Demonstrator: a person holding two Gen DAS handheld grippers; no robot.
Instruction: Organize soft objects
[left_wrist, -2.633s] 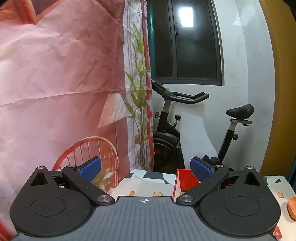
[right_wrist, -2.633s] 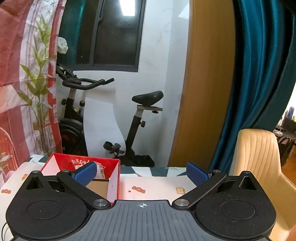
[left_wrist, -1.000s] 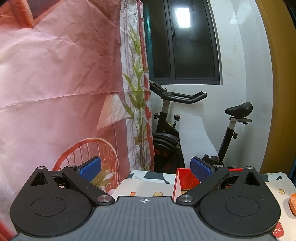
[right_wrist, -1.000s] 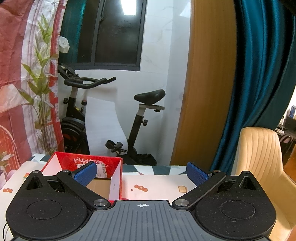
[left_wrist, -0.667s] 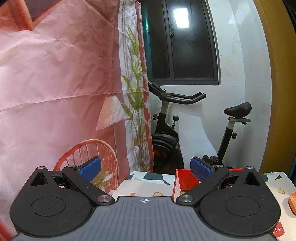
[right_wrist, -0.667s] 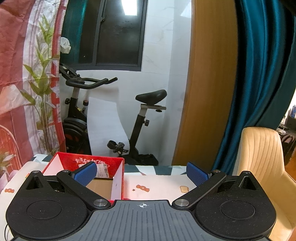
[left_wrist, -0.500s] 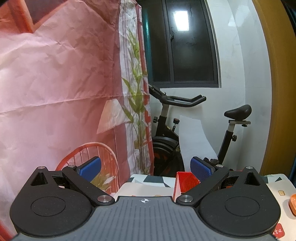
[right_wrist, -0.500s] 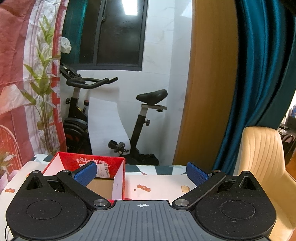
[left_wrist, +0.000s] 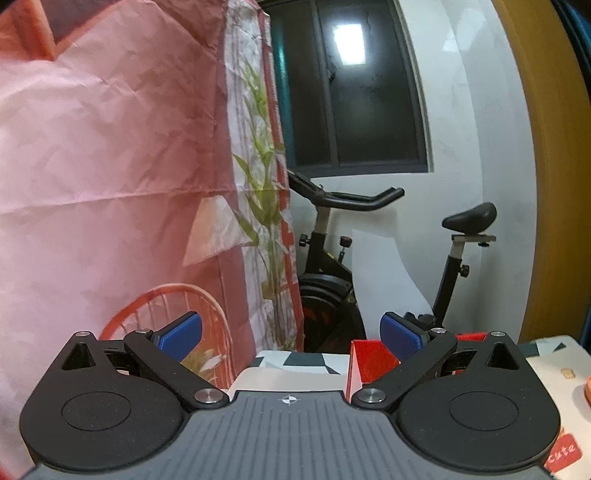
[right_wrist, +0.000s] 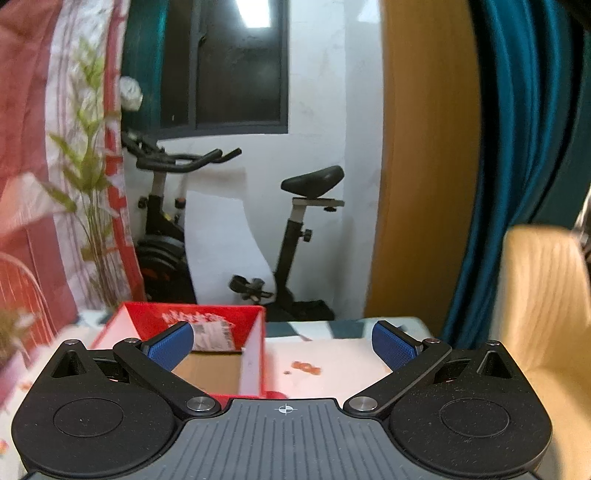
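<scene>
A red cardboard box stands open on the table, with a brown bottom and a printed label on its far wall; nothing soft shows inside it. In the left wrist view only a corner of the red box shows behind my right pad. My left gripper is open and holds nothing. My right gripper is open too, above the box's right wall. An orange object peeks in at the right edge of the left wrist view.
The table carries a white patterned cloth. Behind it stand an exercise bike, a pink printed backdrop, a wooden panel and a teal curtain. A beige chair stands to the right.
Both views have tilted and shifted slightly; the right wrist view is now motion-blurred and the red box sits a little further right in it. Both grippers stay open.
</scene>
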